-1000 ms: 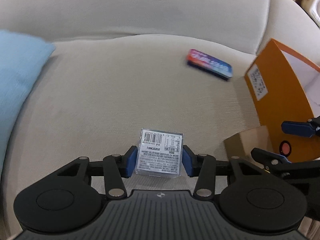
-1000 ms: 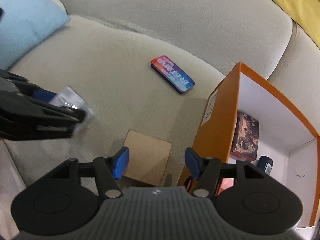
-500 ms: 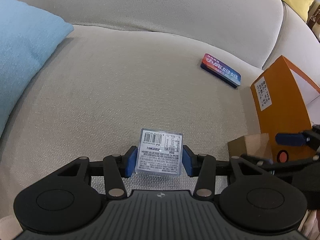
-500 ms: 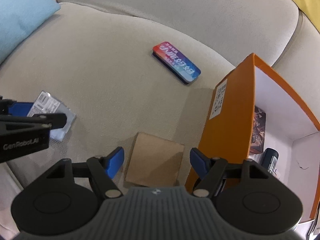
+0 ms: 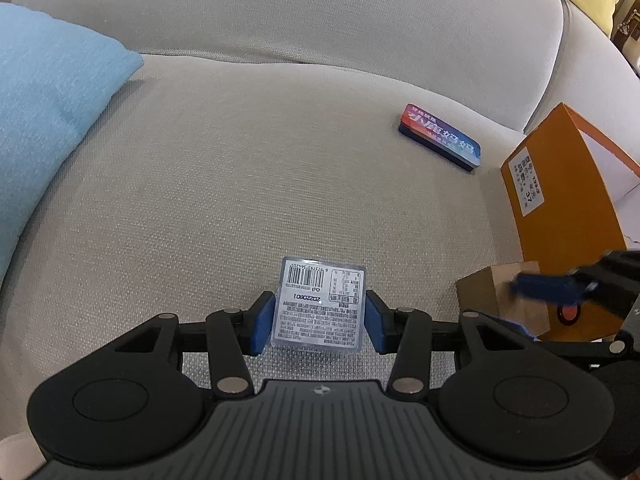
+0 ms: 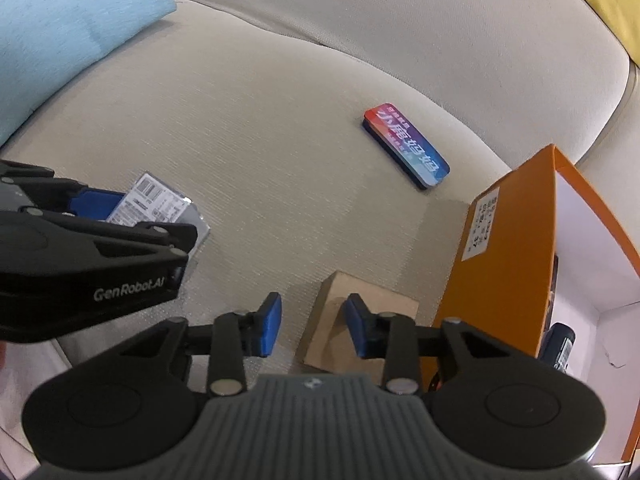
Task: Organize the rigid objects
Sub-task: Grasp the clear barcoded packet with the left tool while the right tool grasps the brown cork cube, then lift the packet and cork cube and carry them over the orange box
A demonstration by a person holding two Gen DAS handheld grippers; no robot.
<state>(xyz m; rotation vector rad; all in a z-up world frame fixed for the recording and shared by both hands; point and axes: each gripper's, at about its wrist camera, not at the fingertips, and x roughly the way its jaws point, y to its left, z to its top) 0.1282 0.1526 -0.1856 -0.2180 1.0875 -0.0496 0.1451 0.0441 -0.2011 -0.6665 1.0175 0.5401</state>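
Since the earlier frame our right claw (image 6: 313, 322) has slid left off the brown box (image 6: 362, 322) and its jaws have just been closing; they stand apart, gripping nothing, one pad over the box's edge. Only the right view shows inside the orange box (image 6: 516, 256). Our left claw (image 5: 318, 322) angles down, clamping the clear case (image 5: 320, 304) above the sofa (image 5: 240, 180).

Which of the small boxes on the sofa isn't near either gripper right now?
The red-and-blue printed box, lying alone by the backrest. The clear labelled box sits between the left gripper fingers, and the cardboard box is under the right gripper.
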